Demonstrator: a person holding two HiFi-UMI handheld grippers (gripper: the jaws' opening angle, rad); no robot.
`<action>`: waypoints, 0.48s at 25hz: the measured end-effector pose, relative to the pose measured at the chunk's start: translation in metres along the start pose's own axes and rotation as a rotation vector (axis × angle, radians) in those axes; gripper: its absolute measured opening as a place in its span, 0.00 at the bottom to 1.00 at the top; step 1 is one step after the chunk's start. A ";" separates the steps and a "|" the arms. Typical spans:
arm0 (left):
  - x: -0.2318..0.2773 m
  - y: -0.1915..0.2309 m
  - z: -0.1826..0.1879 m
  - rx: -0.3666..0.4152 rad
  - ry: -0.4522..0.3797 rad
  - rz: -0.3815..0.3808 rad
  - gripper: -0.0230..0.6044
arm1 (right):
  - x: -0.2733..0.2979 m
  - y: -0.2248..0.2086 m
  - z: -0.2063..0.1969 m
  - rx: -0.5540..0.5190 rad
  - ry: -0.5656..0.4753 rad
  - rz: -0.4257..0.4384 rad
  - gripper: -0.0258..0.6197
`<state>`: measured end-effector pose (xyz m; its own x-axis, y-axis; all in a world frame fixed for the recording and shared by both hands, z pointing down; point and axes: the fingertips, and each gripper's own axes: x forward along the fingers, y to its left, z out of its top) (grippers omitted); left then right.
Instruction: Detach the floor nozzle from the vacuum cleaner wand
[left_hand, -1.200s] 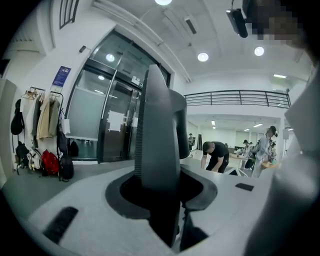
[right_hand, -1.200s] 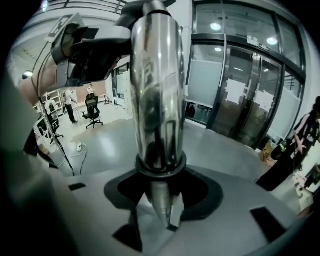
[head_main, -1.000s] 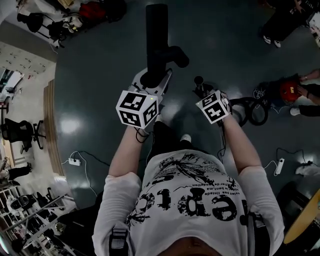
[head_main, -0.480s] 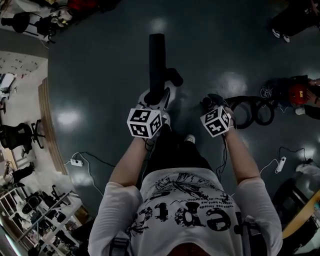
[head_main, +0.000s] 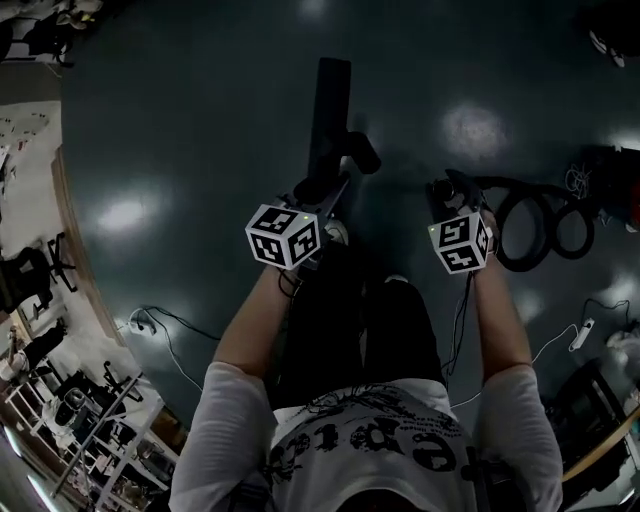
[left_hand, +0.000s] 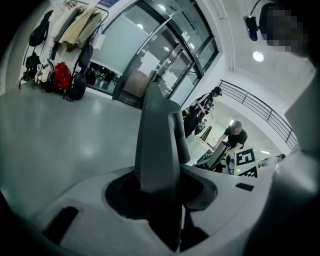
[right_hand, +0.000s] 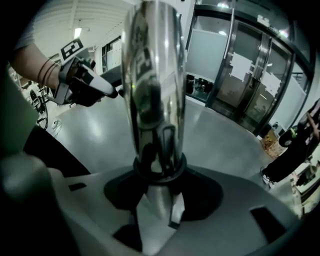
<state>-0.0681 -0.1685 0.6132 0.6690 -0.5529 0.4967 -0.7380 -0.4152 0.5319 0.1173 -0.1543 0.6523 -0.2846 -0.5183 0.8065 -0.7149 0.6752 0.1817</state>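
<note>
Coiled hose (head_main: 548, 228) on floor (head_main: 200, 130) near wand (right_hand: 150, 75) in right tool (right_hand: 155, 200)

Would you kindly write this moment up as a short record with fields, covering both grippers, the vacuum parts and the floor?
Left gripper: shut on the floor nozzle, a long dark piece
Right gripper: shut on the wand, a shiny metal tube
Nozzle and wand: apart, one in each gripper, with no join between them
Hose: black, looped on the floor at the person's right
Task status: nozzle already off the wand
</note>
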 end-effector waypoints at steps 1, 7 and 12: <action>0.015 0.019 -0.015 -0.001 0.009 -0.009 0.27 | 0.021 0.004 -0.003 -0.009 -0.021 -0.001 0.32; 0.082 0.137 -0.101 -0.071 -0.015 0.011 0.27 | 0.159 0.053 -0.030 -0.166 -0.027 0.033 0.32; 0.124 0.222 -0.170 -0.170 -0.035 0.049 0.27 | 0.257 0.070 -0.077 -0.242 0.054 0.072 0.32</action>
<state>-0.1337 -0.2062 0.9100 0.6270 -0.5955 0.5021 -0.7420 -0.2605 0.6177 0.0434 -0.1997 0.9159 -0.2901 -0.4395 0.8501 -0.5181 0.8190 0.2466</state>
